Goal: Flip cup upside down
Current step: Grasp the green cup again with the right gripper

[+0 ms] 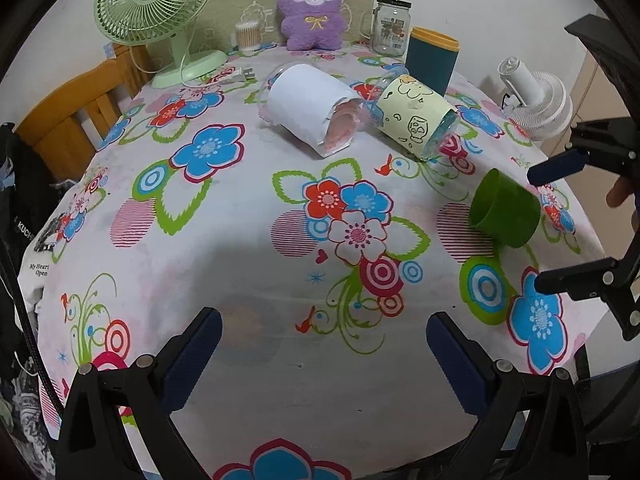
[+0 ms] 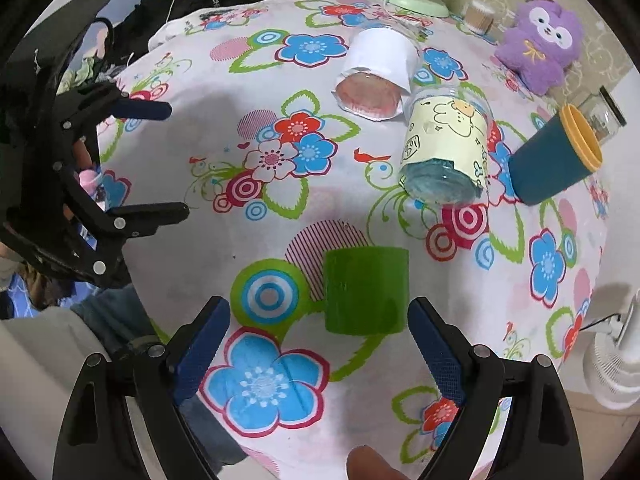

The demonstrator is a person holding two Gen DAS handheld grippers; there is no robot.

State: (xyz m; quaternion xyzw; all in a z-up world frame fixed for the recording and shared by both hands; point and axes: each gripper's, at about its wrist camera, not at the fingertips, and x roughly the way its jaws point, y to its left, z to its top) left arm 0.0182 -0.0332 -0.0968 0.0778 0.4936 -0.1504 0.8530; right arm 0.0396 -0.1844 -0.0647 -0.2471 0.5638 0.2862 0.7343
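A green cup point(image 2: 366, 290) lies on its side on the flowered tablecloth point(image 2: 248, 112), just ahead of my right gripper point(image 2: 320, 344), which is open and empty, the cup near its right finger. In the left wrist view the green cup point(image 1: 504, 210) lies at the right with its mouth facing left, and the right gripper point(image 1: 538, 226) stands open just right of it. My left gripper point(image 1: 324, 356) is open and empty over the table's near edge; it shows in the right wrist view point(image 2: 176, 160) at the far left.
A white-wrapped jar point(image 1: 308, 108) and a yellow-wrapped jar point(image 1: 416, 118) lie on their sides mid-table. A teal cup with yellow rim point(image 1: 432, 58), a glass jar point(image 1: 390, 26), a purple plush point(image 1: 312, 12), a green fan point(image 1: 156, 12) and a white fan point(image 1: 536, 100) stand at the back and right.
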